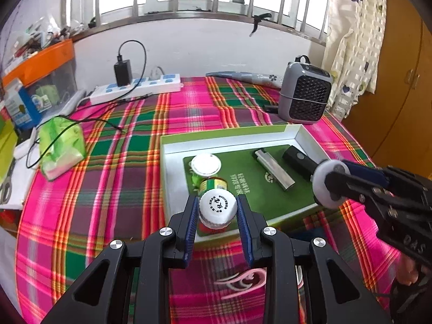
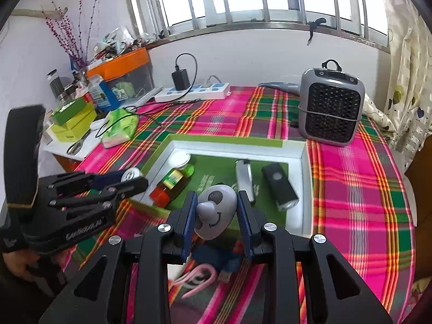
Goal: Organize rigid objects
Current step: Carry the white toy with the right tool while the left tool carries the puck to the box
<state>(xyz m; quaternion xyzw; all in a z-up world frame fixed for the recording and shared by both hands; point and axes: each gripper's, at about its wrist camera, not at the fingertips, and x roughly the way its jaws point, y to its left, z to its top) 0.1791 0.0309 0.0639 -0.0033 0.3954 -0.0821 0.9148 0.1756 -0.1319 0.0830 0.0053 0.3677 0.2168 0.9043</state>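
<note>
Left gripper clamped on white-capped bottle, right gripper on grey panda toy, both held above box tray for stowing inside.

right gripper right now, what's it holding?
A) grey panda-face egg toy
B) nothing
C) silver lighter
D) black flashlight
A: in the right wrist view the right gripper is shut on the grey panda-face egg toy, while the silver lighter and black flashlight lie in the tray.
</note>
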